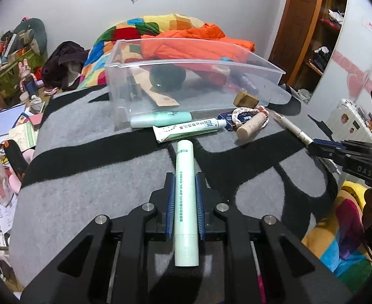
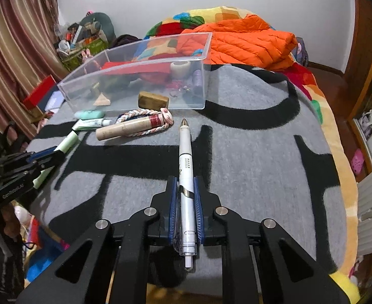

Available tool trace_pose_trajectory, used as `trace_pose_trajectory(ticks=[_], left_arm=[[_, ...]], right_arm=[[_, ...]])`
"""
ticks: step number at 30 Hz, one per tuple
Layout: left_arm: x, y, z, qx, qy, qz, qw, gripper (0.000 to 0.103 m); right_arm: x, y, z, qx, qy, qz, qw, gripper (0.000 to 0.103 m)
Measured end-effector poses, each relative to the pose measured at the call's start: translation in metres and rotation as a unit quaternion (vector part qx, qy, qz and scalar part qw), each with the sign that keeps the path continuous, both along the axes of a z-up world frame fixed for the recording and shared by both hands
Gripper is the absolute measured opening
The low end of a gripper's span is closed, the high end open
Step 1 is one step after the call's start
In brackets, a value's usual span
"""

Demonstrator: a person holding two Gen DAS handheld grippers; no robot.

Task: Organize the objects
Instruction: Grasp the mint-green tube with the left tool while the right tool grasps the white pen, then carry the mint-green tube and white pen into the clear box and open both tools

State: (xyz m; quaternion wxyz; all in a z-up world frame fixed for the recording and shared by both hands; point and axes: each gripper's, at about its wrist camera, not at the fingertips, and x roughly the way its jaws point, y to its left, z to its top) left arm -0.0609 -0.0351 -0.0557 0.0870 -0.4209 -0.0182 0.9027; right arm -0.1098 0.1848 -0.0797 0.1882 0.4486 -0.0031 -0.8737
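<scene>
The left gripper (image 1: 185,181) is clamped on a pale green tube (image 1: 185,197), its blue pads (image 1: 170,202) pressed to both sides, the tube pointing ahead over the grey and black blanket (image 1: 84,152). The right gripper (image 2: 185,181) grips a white pen (image 2: 186,192) the same way, tip forward.

Only the left wrist view shows the dark blue packet (image 1: 228,119) under the braided rope ring (image 1: 244,115), and the wooden spatula (image 1: 158,93) and dark round thing (image 1: 167,77) inside the clear bin (image 1: 120,81). Only the right wrist view shows a white spool (image 2: 180,69) and a purple one (image 2: 198,78) at the bin's far right end.

From left to right in front of the bin lie a mint bottle (image 1: 160,118), a white ointment tube (image 1: 188,129), the rope ring and a beige stick with a red band (image 2: 129,128); a wooden block (image 2: 153,100) rests against the bin's front wall, inside or outside I cannot tell.

The bin's curved plastic blurs its contents. Each gripper appears at the edge of the other's view, partly cut off.

Behind the bin an orange jacket (image 2: 249,43) lies on a patchwork quilt (image 2: 186,17), with clutter on the floor at left (image 1: 11,50)
</scene>
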Motion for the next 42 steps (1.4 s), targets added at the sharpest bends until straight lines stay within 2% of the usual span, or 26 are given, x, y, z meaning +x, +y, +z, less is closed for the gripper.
trace_pose_trajectory(ticks=[12,20,25,31,34,42], left_arm=[[0.002,0.004,0.044,0.013,0.047,0.021,0.9986,0.015],[-0.024,0.003,0.076,0.014,0.08,0.041,0.9958,0.015],[-0.048,0.001,0.088,0.009,0.088,0.053,0.9947,0.015],[-0.081,-0.004,0.093,0.0,0.08,0.067,0.9945,0.015],[-0.101,-0.006,0.089,0.001,0.064,0.069,0.9956,0.015],[-0.147,-0.011,0.056,0.012,-0.003,0.068,0.9976,0.015]], right_arm=[[0.007,0.0,0.055,-0.064,0.076,0.037,0.994,0.012],[-0.024,-0.008,0.087,-0.079,0.117,0.051,0.989,0.012],[-0.053,-0.012,0.099,-0.085,0.125,0.055,0.987,0.012],[-0.096,-0.026,0.092,-0.081,0.102,0.065,0.989,0.012],[-0.114,-0.037,0.083,-0.07,0.086,0.072,0.991,0.012],[-0.147,-0.067,0.053,-0.03,0.054,0.084,0.995,0.012]])
